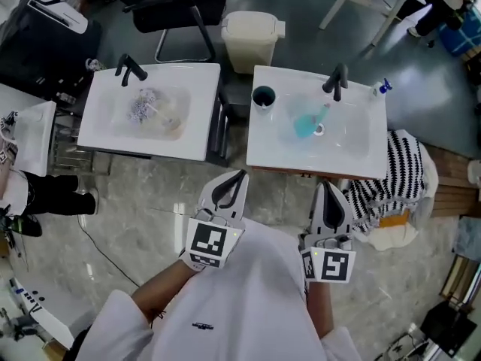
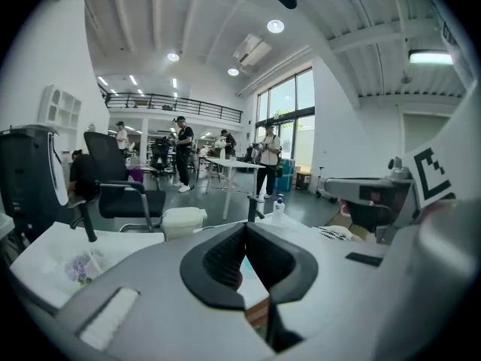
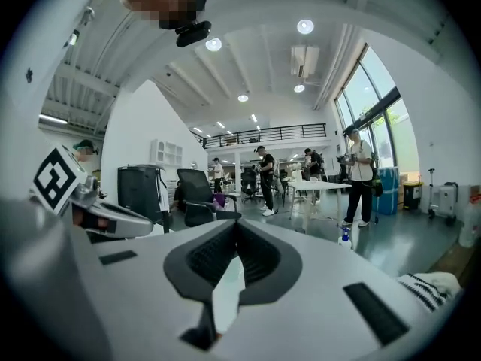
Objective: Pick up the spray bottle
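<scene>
Head view shows two white basins side by side: left sink [image 1: 101, 122] and right sink [image 1: 364, 153]. Left gripper [image 1: 242, 174] and right gripper [image 1: 324, 185] hang short of the near rims, each with jaws pressed together and empty. Spray bottle [image 1: 383, 87] stands upright on the right sink's far right corner, well apart from both grippers.

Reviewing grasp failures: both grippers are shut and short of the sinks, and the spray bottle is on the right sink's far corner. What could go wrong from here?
The spray bottle stands at the far right corner of the right sink; a nudge may tip it off.
The right gripper has its jaws shut; if they open late, they may bump it.
The faucet stands close by and could snag the reach.
</scene>
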Motion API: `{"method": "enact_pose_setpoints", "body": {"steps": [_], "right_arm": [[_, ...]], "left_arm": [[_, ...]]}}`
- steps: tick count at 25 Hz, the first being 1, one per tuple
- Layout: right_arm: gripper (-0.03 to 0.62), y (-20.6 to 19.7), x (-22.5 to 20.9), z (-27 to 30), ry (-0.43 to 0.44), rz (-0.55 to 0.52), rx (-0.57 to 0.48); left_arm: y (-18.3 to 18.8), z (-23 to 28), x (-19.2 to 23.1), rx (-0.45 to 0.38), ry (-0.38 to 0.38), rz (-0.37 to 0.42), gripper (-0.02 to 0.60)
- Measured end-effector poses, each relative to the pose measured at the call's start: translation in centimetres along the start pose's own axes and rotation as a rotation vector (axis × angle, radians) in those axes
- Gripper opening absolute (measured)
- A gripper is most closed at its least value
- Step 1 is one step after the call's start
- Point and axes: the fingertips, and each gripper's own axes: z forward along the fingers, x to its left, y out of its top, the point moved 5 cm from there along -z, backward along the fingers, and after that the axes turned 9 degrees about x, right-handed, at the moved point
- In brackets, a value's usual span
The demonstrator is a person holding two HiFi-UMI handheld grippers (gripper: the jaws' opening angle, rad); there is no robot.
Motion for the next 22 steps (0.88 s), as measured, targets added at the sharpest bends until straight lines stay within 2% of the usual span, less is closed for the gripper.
{"method": "enact_pose_setpoints", "body": {"steps": [6,14,22], "right_arm": [[0.005,0.8,0.2,5.2,-0.006,0.012,0.041],[0.005,0.8,-1.5,8.6,0.029,0.019,0.087],[0.006,-0.4,-3.1,11.5,0.058,0.006,0.124]], "left_arm": [[2.6,3.3,3.5,-0.013,-0.041,-0.001,0.005],[3.4,5.8,4.6,0.006,-0.007,-0.050,0.005],[3.8,8.7,4.3,0.035,-0.020,-0.045,0.005]]}}
